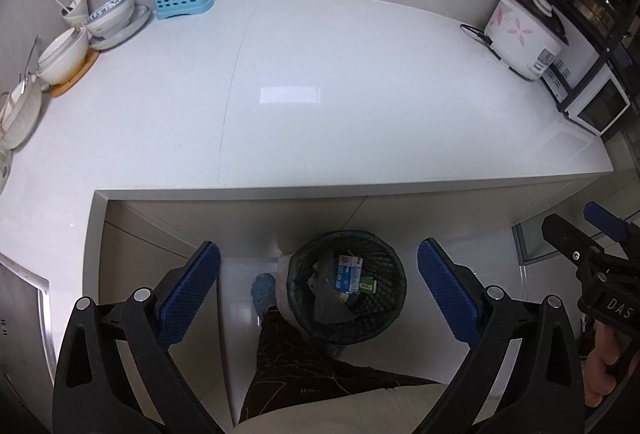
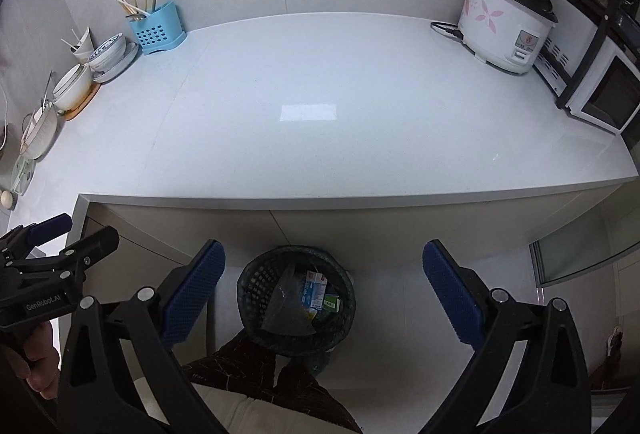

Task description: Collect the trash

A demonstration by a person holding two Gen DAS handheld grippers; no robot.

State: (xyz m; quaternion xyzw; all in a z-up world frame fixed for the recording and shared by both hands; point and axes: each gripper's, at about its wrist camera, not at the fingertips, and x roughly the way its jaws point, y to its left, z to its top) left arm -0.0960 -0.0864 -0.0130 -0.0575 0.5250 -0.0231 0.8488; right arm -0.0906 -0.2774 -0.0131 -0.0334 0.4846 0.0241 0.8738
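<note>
Hovering over the black mesh bin (image 1: 347, 286) on the floor, left gripper (image 1: 319, 294) and right gripper (image 2: 324, 294) both hang spread and empty. Cartons and wrappers (image 2: 310, 294) lie inside; counter (image 1: 320, 74) looks cleared. Risk: a low sweep could tip the light bin, spilling it.

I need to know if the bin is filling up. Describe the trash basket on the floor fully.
The trash basket is round, dark and mesh-walled, lined with a dark bag. It stands upright on the pale floor below the counter edge, beside the person's leg. Inside lie a blue-and-white carton, a small green packet and crumpled clear plastic. It looks partly filled; neither hand-held gripper touches it.
</note>
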